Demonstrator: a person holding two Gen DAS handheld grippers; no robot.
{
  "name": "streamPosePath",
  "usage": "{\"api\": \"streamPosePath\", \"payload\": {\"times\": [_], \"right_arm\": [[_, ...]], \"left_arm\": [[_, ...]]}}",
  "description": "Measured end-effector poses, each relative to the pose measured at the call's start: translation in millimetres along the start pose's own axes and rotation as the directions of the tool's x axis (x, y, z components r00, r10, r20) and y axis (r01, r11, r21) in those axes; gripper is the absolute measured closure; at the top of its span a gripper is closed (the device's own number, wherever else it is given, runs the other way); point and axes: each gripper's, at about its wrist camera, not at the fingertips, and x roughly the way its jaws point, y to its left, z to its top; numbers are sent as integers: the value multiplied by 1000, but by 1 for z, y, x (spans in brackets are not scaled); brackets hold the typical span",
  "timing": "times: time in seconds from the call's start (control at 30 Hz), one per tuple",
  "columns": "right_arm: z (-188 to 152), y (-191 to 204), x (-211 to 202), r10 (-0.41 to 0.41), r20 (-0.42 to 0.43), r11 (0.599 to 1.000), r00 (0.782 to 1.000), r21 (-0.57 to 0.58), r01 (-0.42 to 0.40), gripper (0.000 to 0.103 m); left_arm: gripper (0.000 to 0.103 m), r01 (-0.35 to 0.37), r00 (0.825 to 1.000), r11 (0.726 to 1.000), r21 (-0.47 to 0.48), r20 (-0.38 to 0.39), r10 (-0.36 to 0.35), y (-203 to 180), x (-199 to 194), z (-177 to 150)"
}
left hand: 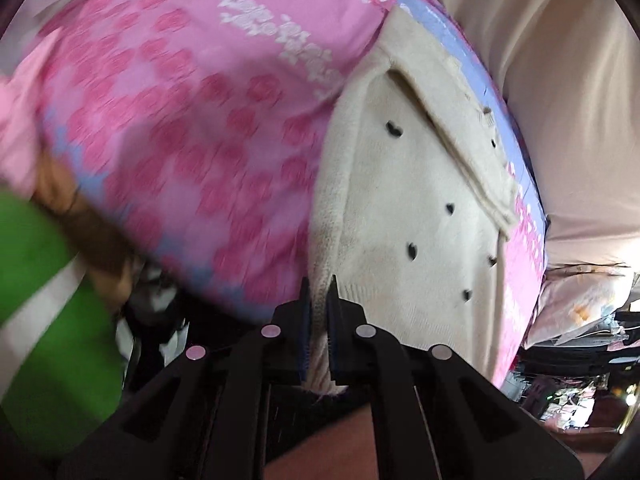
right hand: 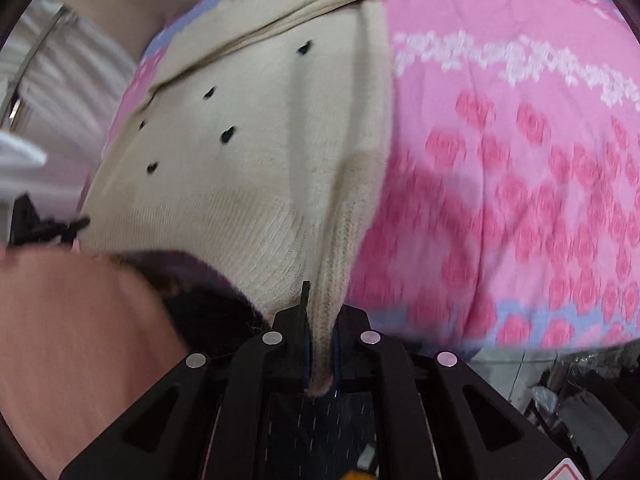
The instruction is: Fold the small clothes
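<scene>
A small cream knit sweater [left hand: 420,208] with black heart dots lies on a pink flowered bedsheet [left hand: 192,112]. My left gripper [left hand: 319,292] is shut on the sweater's ribbed hem at the near corner. In the right wrist view the same sweater [right hand: 224,168] spreads up and left, with a sleeve folded across its top. My right gripper [right hand: 320,300] is shut on a ribbed edge of the sweater near the sheet [right hand: 520,160]. Both views are blurred by motion.
A person's green and white sleeve [left hand: 44,300] fills the left view's lower left. A beige wall or headboard [left hand: 560,80] stands behind the bed. A peach cloth [right hand: 72,340] lies at the right view's lower left. Clutter and bags [right hand: 580,400] sit on the floor.
</scene>
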Motion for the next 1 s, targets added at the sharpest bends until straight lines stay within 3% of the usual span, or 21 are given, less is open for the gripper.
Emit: {"api": "streamPosePath", "payload": {"times": [0.03,0.1,0.17,0.23,0.3,0.4,0.43,0.5,0.6,0.7,0.8,0.9,0.97,1.0], "right_arm": [[-3,2,-7,32,-8,999,999,-13,-32,97],[5,7,-30,86,61,996,994,-41,-84,97],[38,6,-56,115,211,993,971,-24,-112,97],[75,4,-77,122,357,992,926,-8,-127,97],[120,-2,-89,135,490,986,861,16,-164,96],[180,-14,-84,152,577,971,802,64,-230,96],[200,-17,-79,146,582,970,800,73,-230,96],[241,-25,-63,94,584,976,807,107,-191,96],[288,-41,-38,51,556,968,830,178,-179,96],[325,-51,-10,1,534,956,845,247,-158,96],[345,-64,15,-13,528,934,849,310,-179,94],[362,-69,39,-64,489,927,870,351,-129,90],[362,-70,41,-64,503,916,862,371,-149,89],[360,-70,37,-51,532,911,845,372,-179,89]], "left_arm": [[98,-3,1000,1000,-11,2,3,-4,-13,-4],[98,7,999,1000,-24,47,-6,-17,-35,-3],[99,50,992,999,-14,120,-48,-37,-51,11],[99,104,975,993,52,192,-112,-66,-58,40],[98,105,957,985,134,255,-136,-91,-55,66],[98,91,923,966,243,344,-173,-130,-35,115],[98,77,911,961,264,374,-176,-142,-22,136],[98,62,905,964,260,392,-164,-156,1,168],[98,23,906,966,258,402,-129,-172,37,213],[98,-6,924,973,232,373,-84,-184,82,253],[98,-71,928,972,224,371,-18,-187,120,280],[97,-132,935,971,198,351,56,-179,155,297],[94,-115,939,981,158,339,56,-169,167,304],[93,-114,935,983,144,349,57,-165,166,305]]}}
